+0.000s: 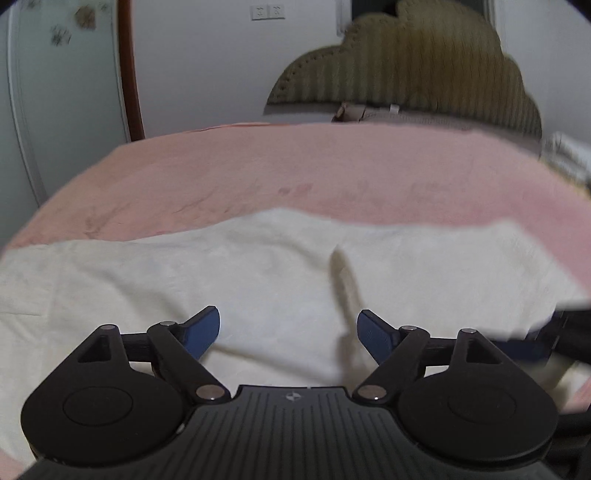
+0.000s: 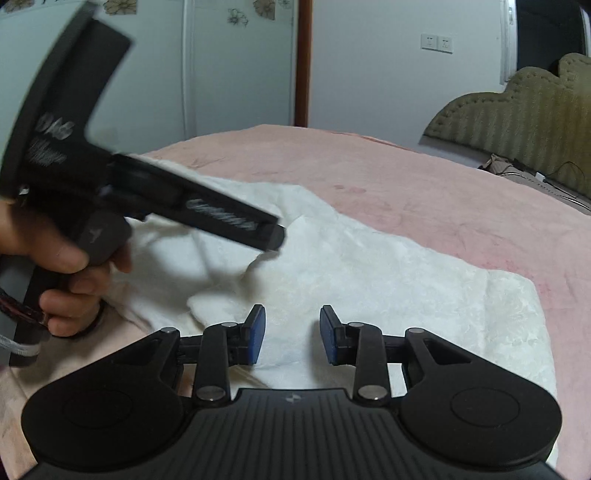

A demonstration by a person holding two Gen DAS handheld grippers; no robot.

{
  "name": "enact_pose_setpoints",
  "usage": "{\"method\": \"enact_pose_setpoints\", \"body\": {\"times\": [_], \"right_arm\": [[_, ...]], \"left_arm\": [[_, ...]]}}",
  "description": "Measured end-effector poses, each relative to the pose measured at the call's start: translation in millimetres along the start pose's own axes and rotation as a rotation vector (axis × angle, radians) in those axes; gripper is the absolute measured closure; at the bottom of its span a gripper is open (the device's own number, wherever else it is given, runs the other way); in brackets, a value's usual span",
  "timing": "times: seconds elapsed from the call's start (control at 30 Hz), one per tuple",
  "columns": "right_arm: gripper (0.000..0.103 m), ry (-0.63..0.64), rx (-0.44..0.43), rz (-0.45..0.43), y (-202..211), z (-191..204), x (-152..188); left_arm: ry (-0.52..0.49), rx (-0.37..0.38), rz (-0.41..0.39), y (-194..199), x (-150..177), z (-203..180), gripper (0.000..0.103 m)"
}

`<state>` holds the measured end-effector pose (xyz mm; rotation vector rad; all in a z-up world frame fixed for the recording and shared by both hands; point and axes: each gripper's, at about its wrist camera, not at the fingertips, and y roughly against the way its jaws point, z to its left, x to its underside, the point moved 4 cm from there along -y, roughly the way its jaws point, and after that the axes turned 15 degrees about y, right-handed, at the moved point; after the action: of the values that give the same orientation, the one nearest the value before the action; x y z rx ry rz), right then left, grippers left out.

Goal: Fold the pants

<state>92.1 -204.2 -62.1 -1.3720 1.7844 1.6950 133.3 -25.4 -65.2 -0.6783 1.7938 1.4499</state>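
Left wrist view: a bed with a pink blanket [image 1: 229, 166] fills the middle of the frame, and the wall stands behind it at the top; an olive padded headboard [image 1: 413, 66] rises in the upper right, and a double wall socket [image 1: 267, 12] sits at the top centre; the cream-white pants [image 1: 184, 273] lie across the blanket in the lower half, spreading from the left edge to the right edge, with a raised fold running down near the centre right; the left gripper [image 1: 288, 332] is at the bottom centre over the cloth, its blue pads [image 1: 201, 334] stand wide apart and nothing is between them.

Right wrist view: the same pants [image 2: 369, 266] lie from the centre left down to the lower right of the frame; the left gripper shows blurred in the upper left, held by a hand [image 2: 55, 258] at the left edge; the right gripper [image 2: 291, 334] is at the bottom centre, its fingers partly apart and empty, the cloth only lies under them.
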Motion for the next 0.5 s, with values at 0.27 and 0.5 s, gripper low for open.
{"method": "enact_pose_setpoints", "body": {"times": [0.27,0.5], "right_arm": [[0.071,0.048,0.074,-0.016,1.8,5.4,-2.3],[0.071,0.155,0.06,-0.016,-8.3,23.3,-14.3]], "left_arm": [[0.072,-0.074,-0.06,54.2,20.4,62.7,0.014],[0.188,-0.16,-0.023,78.6,32.8,139.5,0.01]]}}
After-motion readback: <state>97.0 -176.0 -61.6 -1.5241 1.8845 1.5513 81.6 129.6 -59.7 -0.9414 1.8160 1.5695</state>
